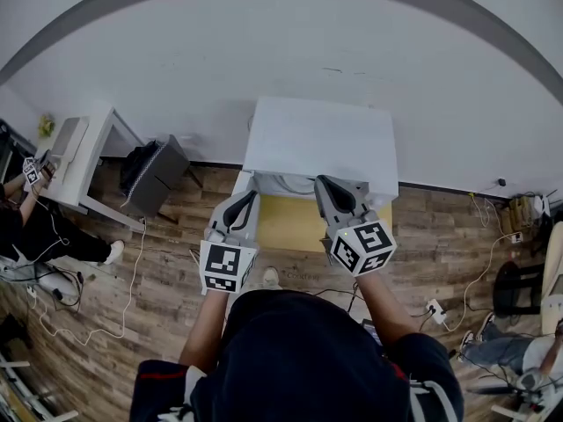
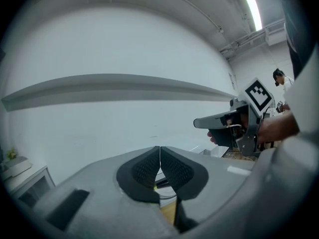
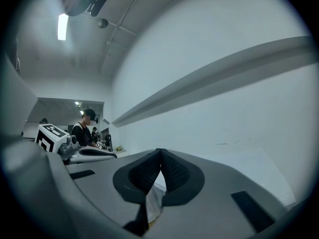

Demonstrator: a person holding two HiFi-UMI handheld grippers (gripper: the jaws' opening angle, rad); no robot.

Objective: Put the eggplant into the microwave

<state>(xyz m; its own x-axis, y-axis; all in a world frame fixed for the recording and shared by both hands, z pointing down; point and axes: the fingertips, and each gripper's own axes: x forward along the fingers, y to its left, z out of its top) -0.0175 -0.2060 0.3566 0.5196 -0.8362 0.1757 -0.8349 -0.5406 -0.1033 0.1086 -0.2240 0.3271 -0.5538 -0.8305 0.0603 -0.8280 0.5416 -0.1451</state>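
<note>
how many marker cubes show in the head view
3. One marker cube on the left gripper, one on the right gripper, a third at the far left near another person. Others may be hidden.

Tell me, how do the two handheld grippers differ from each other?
In the head view the left gripper leans up and to the right, while the right gripper leans up and to the left. The left cube faces the camera almost squarely; the right cube is turned askew. Their marker patterns differ. Both grippers are grey, shut and empty.

Left tool (image 1: 249,199), right tool (image 1: 328,185): jaws together
</note>
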